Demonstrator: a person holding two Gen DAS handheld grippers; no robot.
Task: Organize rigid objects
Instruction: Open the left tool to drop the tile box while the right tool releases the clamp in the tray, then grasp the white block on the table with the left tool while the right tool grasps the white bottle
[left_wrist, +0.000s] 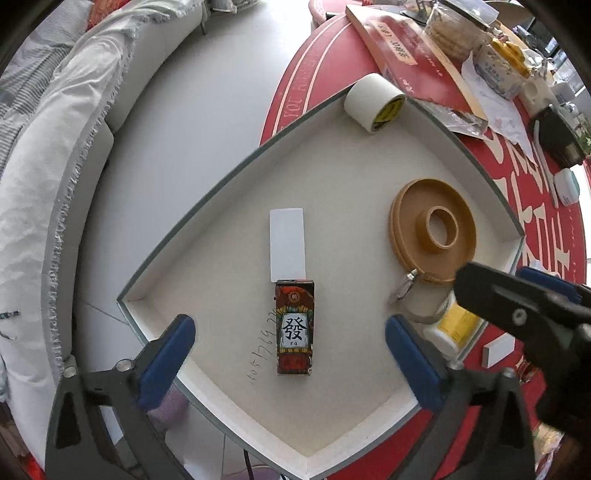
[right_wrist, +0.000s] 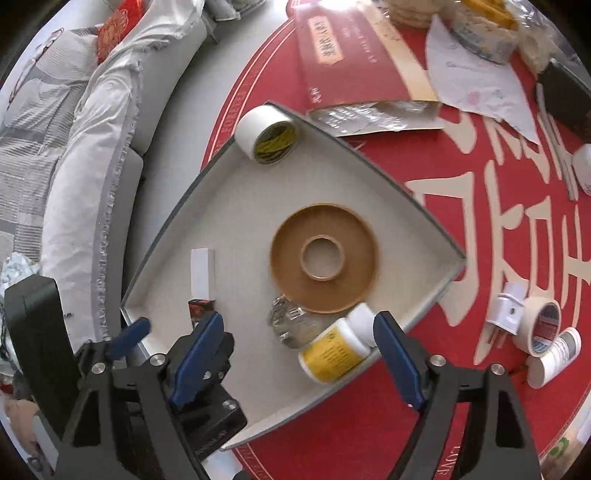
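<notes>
Left gripper (left_wrist: 291, 350) points straight down, jaws wide; right gripper (right_wrist: 295, 354) tilts steeply down, jaws apart

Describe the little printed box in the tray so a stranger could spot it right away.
Find the shallow white tray on the red table. Near its middle a small box lies flat, end to end with a plain white block. Only the box has colourful artwork and a big black Chinese character.

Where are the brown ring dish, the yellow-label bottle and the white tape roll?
brown ring dish (right_wrist: 284, 266): right wrist view, flat floor.
yellow-label bottle (right_wrist: 332, 352): right wrist view, yellow label.
white tape roll (left_wrist: 364, 99): left wrist view, outer side.
</notes>
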